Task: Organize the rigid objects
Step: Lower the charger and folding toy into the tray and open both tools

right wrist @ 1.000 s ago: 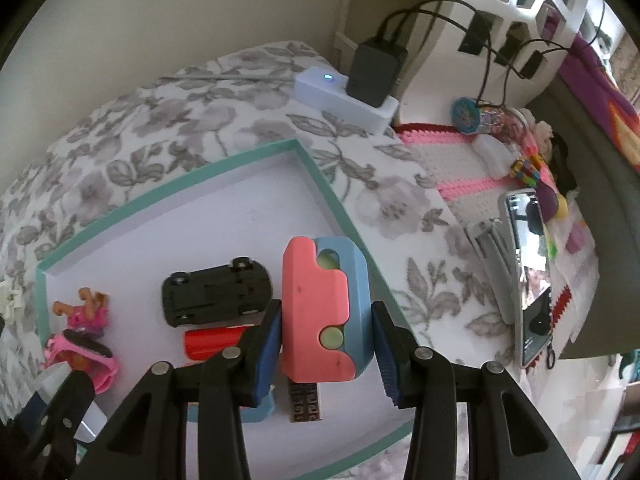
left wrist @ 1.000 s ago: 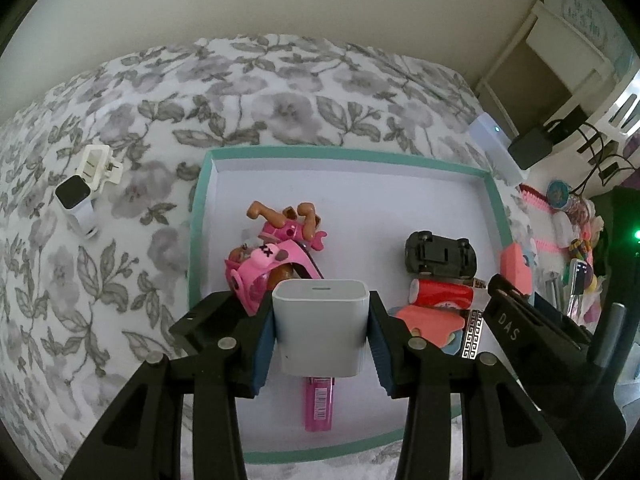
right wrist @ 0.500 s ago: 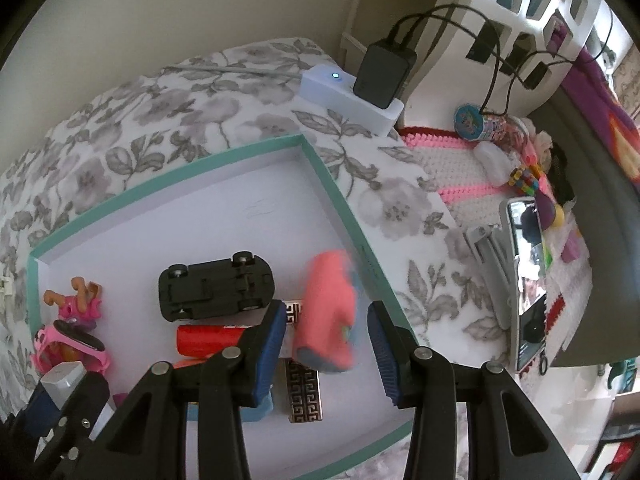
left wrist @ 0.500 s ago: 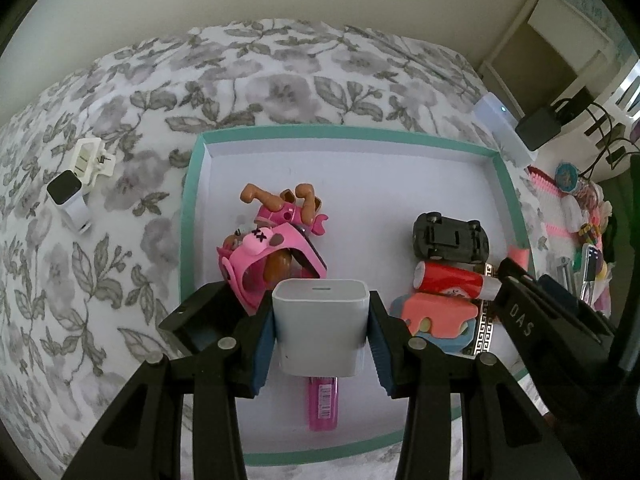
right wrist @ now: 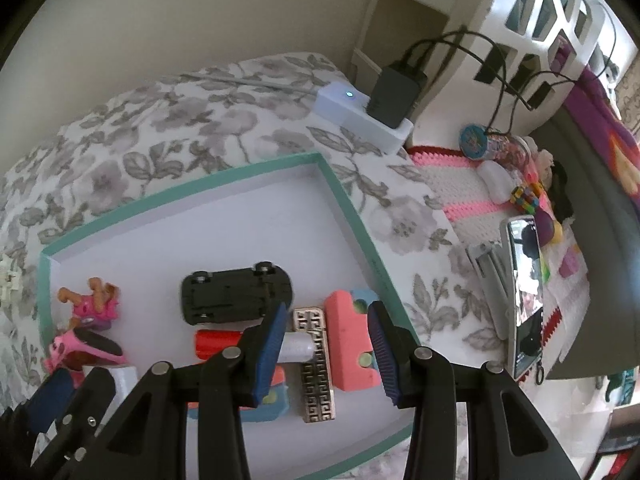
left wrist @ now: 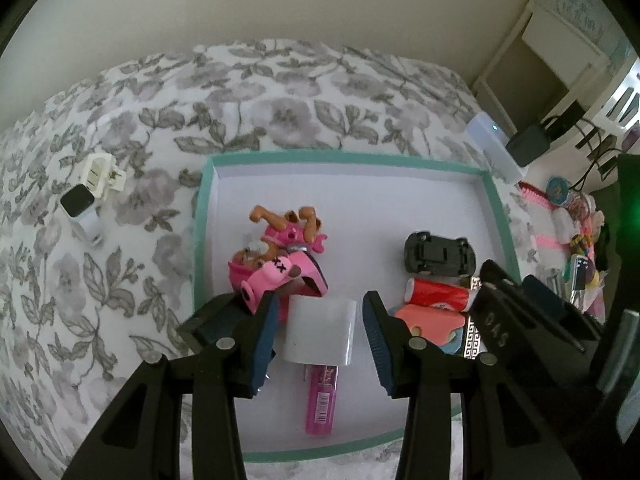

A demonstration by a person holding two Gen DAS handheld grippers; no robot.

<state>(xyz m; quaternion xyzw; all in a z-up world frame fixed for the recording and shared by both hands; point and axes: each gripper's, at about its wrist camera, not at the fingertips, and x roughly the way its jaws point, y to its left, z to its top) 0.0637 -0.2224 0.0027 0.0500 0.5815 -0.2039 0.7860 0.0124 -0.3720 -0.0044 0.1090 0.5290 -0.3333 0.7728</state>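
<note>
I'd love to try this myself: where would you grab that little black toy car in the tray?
Across its two long sides, coming straight down. The black toy car lies wheels-up, its long flanks are parallel, and the tray floor is bare beyond it.

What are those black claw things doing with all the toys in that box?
A person is tidying small things into the teal-edged box with two grippers. The left gripper is open around a white charger block. The right gripper is open over a pink-and-blue block lying by the black toy car.
</note>
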